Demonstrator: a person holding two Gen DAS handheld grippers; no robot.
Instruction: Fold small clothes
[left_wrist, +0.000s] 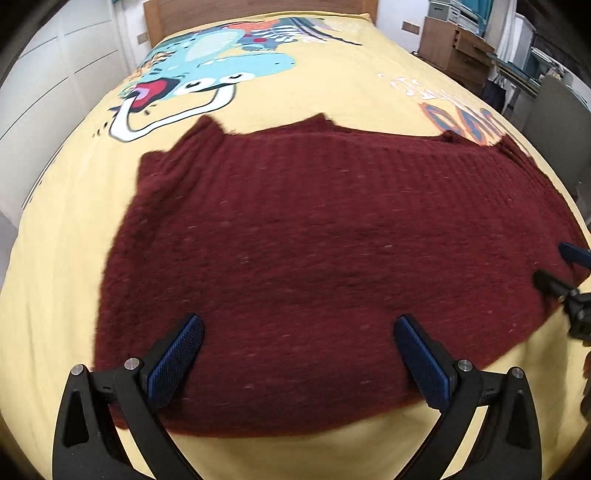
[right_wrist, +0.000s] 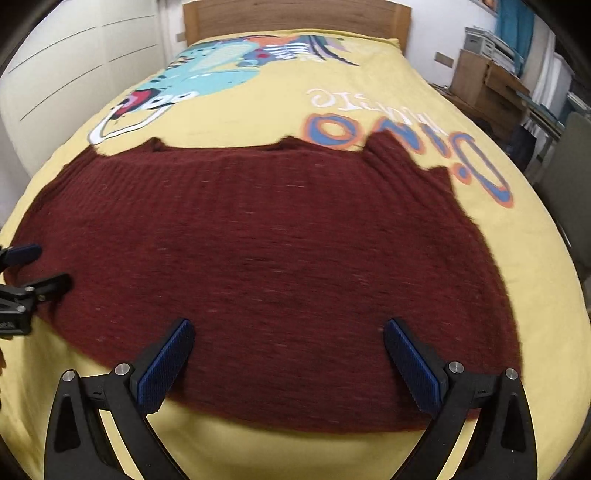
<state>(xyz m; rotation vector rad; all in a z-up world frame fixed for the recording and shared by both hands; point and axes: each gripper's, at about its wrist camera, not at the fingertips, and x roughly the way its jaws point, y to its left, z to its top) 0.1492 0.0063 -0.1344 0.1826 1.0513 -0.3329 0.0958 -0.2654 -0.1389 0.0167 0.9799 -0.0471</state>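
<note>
Maroon knit, one single sweater (left_wrist: 325, 266), lies spread flat across the near half of the bed (left_wrist: 332, 85), on a yellow cover printed with a cartoon dinosaur and lettering; it looks laid out wide and smooth so that its edges can be found and brought over in a clean fold. Its near hem runs just in front of both tools, while the far edge shows small bumps where the neck or cuffs seem to sit, though the blur keeps me from saying which is which. Two tongs are in play, one per hand. The left tongs (left_wrist: 299, 354) hover low over the near hem with their blue-padded fingers (left_wrist: 177, 358) spread wide, holding nothing; whether the pads touch the wool I cannot tell. The right tongs (right_wrist: 288, 358) stand the same way over the other part of the hem, spread and empty, and each one shows at the side of the other's view, so they sit side by side along the same edge. That pairing suggests, as a judgement, that both are lining up to take the hem at two spots and lift it evenly. Beyond the bed stand one wooden headboard (right_wrist: 295, 14) and stacked boxes (right_wrist: 487, 77) at the right.
</note>
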